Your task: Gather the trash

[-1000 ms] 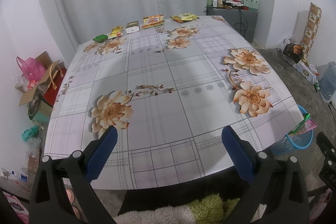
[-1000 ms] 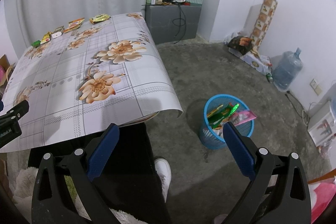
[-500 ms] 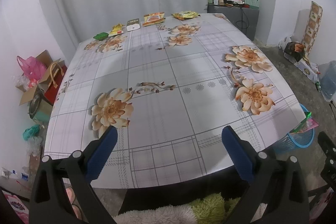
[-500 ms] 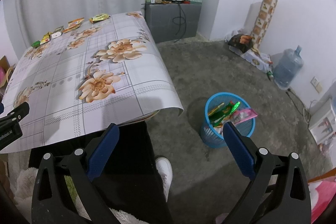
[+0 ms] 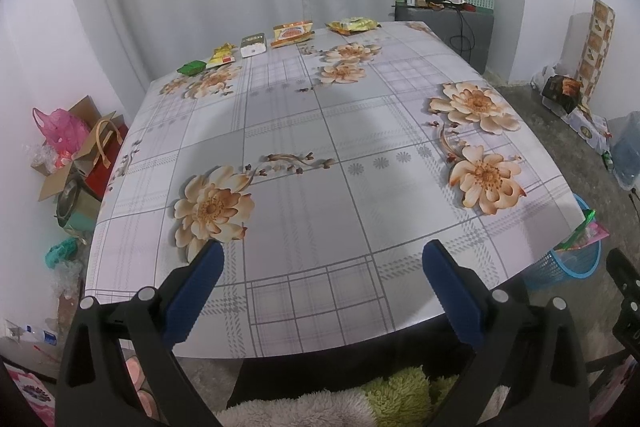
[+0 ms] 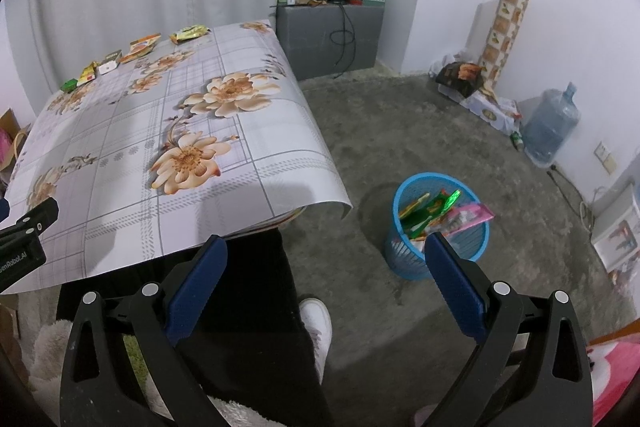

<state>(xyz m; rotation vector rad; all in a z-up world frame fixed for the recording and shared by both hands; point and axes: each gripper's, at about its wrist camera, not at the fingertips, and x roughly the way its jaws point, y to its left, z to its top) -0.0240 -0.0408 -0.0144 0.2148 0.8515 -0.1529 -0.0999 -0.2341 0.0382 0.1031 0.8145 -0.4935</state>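
Several pieces of trash lie in a row along the table's far edge: a green wrapper (image 5: 192, 67), a yellow packet (image 5: 222, 55), a white box (image 5: 253, 45), an orange packet (image 5: 292, 33) and a yellow-green packet (image 5: 352, 25). My left gripper (image 5: 322, 259) is open and empty over the near edge of the flowered tablecloth (image 5: 304, 195). To the right, my right gripper (image 6: 326, 255) is open and empty above the floor, close to a blue mesh bin (image 6: 438, 227) that holds several wrappers. The same row of trash (image 6: 136, 53) shows far off in the right wrist view.
A person's dark trouser leg and white shoe (image 6: 316, 323) are under the table's near edge. A grey cabinet (image 6: 328, 35) with bottles stands behind the table. A water jug (image 6: 550, 127) and boxes line the right wall. Bags and cartons (image 5: 76, 155) sit left of the table.
The left wrist view has lifted and eased forward slightly over the table. The right gripper has barely shifted. Both stayed open and empty.
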